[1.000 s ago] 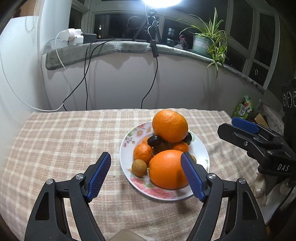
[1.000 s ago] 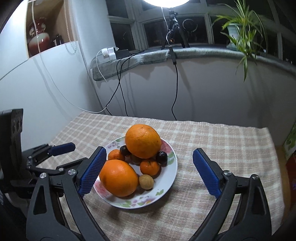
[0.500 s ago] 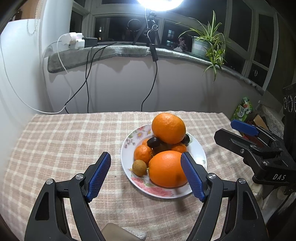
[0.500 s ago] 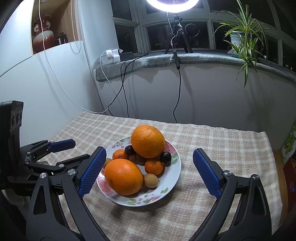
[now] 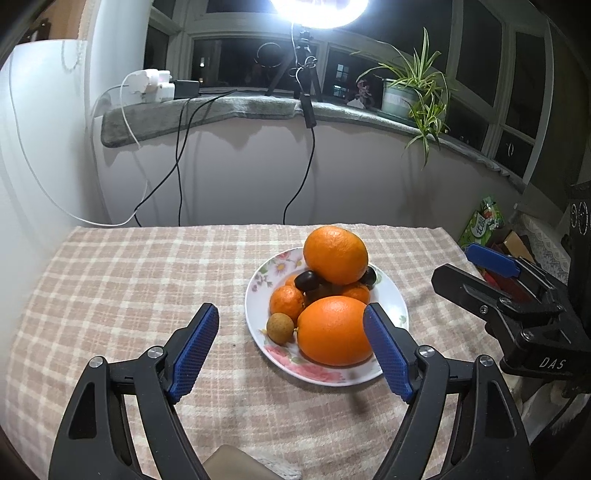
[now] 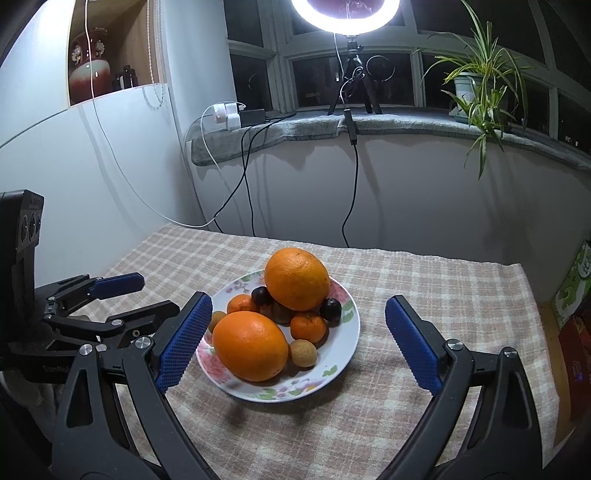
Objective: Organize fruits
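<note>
- Both tongs hang over the table with nothing in them. Left gripper (image 5: 291, 347) has its blue pads wide apart and the jaws are opening a bit at this moment; right gripper (image 6: 295, 339) is spread wide too, released, gripping nothing.
- Left one sits on the near side of the plate, tilted down toward it, and its right pad (image 5: 386, 354) overlaps the near big orange in the view, but I can't tell if it's touching or just in front.
- Right one comes in from the other side, also angled down, with the plate showing between its two fingers. Each gripper shows up at the edge of the other's camera.
- Fruit is all heaped on a floral plate (image 5: 395, 306) sitting on the checked tablecloth (image 5: 129, 280).
- One big orange (image 5: 335, 254) is perched on top of the pile, a second big orange (image 5: 332, 330) lies at the front rim.
- Around them: a small tangerine (image 5: 286, 302), another tangerine (image 6: 308, 326), a tan longan (image 5: 280, 324), a dark plum (image 5: 306, 280).
- Further back there's a windowsill with a ring light (image 6: 345, 14) on a small tripod, cables hanging down, a spider plant (image 6: 476, 85) in a pot.
</note>
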A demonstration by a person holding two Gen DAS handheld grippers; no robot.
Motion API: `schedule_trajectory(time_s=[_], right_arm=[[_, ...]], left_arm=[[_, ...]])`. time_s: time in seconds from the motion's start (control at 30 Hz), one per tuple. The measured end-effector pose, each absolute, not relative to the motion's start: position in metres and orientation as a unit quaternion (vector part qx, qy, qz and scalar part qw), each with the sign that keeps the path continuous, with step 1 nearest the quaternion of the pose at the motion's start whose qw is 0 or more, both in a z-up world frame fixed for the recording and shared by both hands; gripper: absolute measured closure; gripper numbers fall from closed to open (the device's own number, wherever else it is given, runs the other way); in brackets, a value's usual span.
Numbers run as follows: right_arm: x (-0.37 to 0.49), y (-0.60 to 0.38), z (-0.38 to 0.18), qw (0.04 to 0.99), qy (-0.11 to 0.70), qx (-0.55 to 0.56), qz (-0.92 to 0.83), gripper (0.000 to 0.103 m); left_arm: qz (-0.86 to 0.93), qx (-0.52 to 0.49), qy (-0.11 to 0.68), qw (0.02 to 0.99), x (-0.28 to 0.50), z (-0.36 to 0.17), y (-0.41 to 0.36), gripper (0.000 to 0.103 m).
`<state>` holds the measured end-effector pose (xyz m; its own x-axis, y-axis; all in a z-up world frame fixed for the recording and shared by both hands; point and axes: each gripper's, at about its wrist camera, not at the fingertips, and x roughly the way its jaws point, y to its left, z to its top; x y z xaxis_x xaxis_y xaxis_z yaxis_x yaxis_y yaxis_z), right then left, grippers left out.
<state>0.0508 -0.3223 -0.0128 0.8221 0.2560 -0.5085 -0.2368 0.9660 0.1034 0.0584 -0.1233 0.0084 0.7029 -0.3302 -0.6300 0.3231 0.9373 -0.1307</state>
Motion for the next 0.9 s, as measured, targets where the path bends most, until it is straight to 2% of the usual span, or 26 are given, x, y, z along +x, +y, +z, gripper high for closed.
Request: schedule_trajectory(time_s=[0.9], right_arm=[[0.028,-0.321,-0.018,0.957,0.272,0.014,0.104,0.006]], left_arm=[[-0.162,-0.008,0.323,0.933,0.038,0.012,-0.114,0.022]])
